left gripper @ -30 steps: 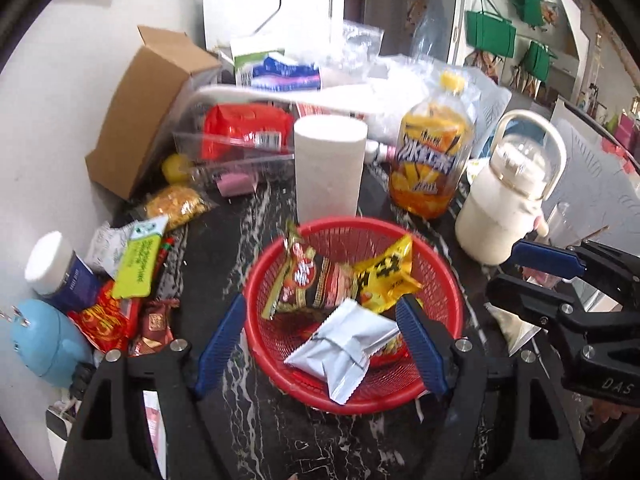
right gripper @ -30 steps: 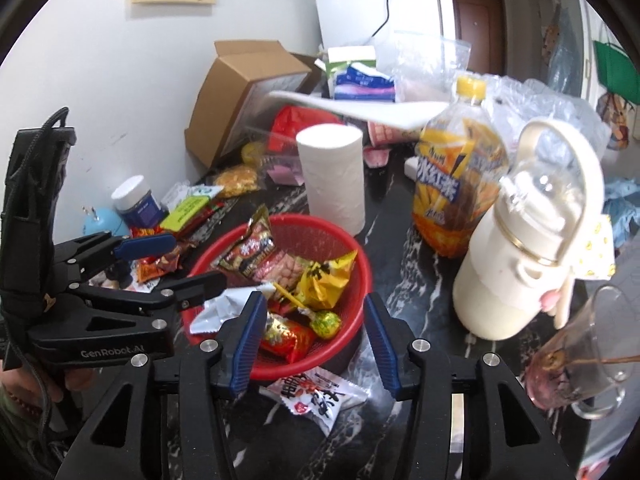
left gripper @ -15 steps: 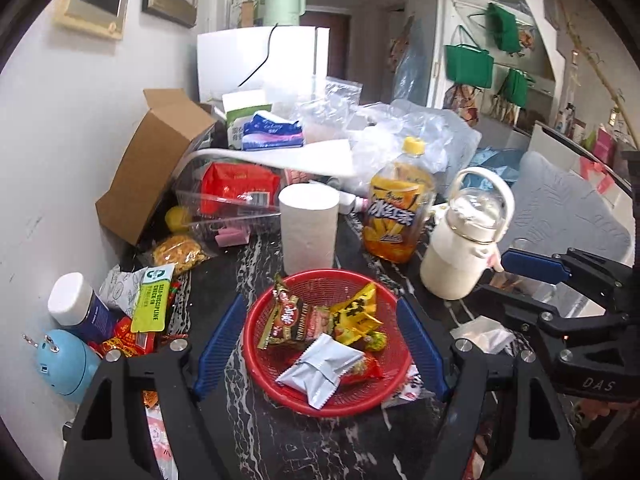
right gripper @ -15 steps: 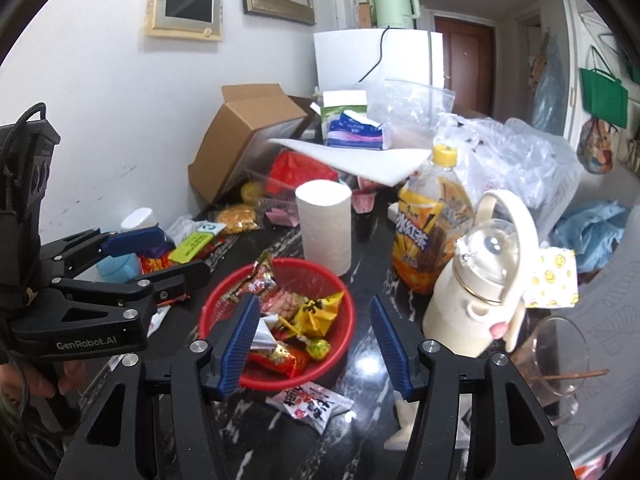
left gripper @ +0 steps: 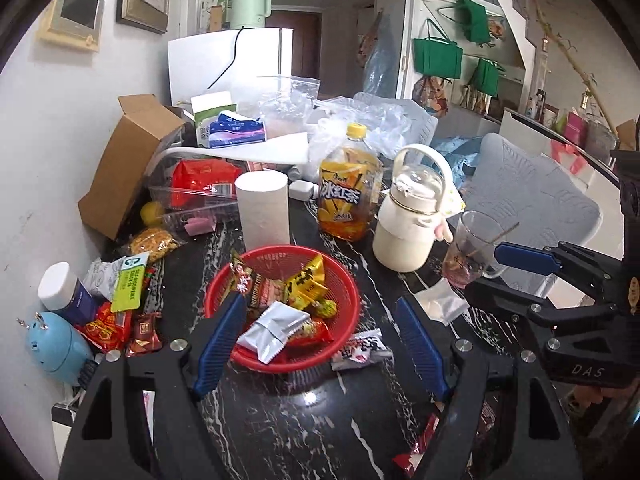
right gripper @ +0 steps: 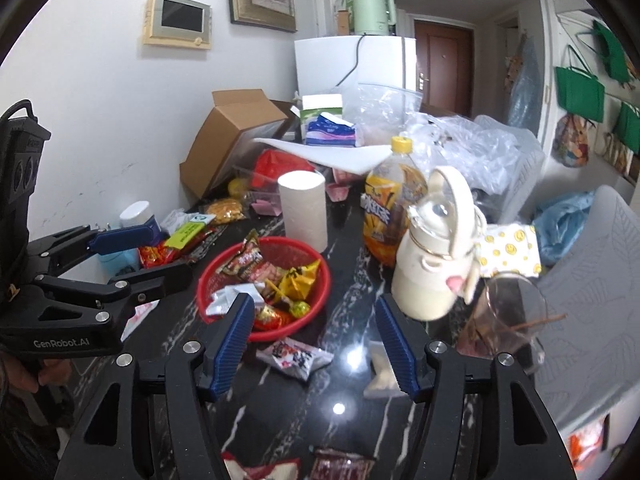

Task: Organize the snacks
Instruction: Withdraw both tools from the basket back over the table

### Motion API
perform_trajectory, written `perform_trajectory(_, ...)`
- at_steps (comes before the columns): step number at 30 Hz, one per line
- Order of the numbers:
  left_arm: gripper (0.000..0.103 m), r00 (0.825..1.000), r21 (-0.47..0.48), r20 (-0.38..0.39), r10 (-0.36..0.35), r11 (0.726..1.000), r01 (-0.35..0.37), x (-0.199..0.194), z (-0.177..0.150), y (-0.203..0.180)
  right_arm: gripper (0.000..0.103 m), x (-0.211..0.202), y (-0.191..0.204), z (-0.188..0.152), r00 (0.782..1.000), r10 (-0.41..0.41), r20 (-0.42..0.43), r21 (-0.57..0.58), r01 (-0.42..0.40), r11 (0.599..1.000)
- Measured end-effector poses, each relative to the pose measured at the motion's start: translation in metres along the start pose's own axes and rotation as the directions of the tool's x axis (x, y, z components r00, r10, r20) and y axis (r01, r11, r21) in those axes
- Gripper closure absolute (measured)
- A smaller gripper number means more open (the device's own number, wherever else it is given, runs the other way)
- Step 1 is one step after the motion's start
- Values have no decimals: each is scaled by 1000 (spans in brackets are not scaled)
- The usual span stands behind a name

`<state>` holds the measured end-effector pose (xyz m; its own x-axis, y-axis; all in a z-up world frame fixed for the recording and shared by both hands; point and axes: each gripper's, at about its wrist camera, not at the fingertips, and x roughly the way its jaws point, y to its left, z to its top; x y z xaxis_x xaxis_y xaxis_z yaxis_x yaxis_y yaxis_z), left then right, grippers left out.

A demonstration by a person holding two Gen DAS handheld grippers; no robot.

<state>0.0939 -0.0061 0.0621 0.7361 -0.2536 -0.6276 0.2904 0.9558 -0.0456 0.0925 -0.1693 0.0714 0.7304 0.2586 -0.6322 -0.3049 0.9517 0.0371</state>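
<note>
A red mesh basket (left gripper: 344, 280) (right gripper: 316, 256) on the black marble table holds several snack packets, with a silver packet (left gripper: 274, 330) at its front. A white and red snack packet (left gripper: 360, 350) (right gripper: 294, 356) lies on the table just in front of the basket. A small white packet (left gripper: 442, 304) (right gripper: 382, 374) lies to its right. My left gripper (left gripper: 320, 344) is open and empty, raised in front of the basket. My right gripper (right gripper: 314, 340) is open and empty above the loose packets.
Behind the basket stand a paper roll (left gripper: 263, 210), an orange drink bottle (left gripper: 348, 196), a cream jug (left gripper: 410, 224) and a glass (left gripper: 474, 248). Loose snacks (left gripper: 120, 312) and a blue gadget (left gripper: 52, 344) lie left. A cardboard box (left gripper: 124, 164) leans on the wall.
Both grippers have pulled back and up from the basket, so more of the table and room shows. Both stay open and empty.
</note>
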Motion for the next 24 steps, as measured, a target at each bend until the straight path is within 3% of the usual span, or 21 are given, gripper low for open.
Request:
perform_trajectory(16, 26, 988, -15, -91, -122, 993, 121, 27, -50, -34, 40, 6, -29, -65, 992, -63, -112, 102, 75, 992)
perform_trajectory(24, 26, 980, -44, -136, -145, 989, 141, 53, -69, -44, 40, 17, -42, -99, 982, -67, -176, 161, 95, 982)
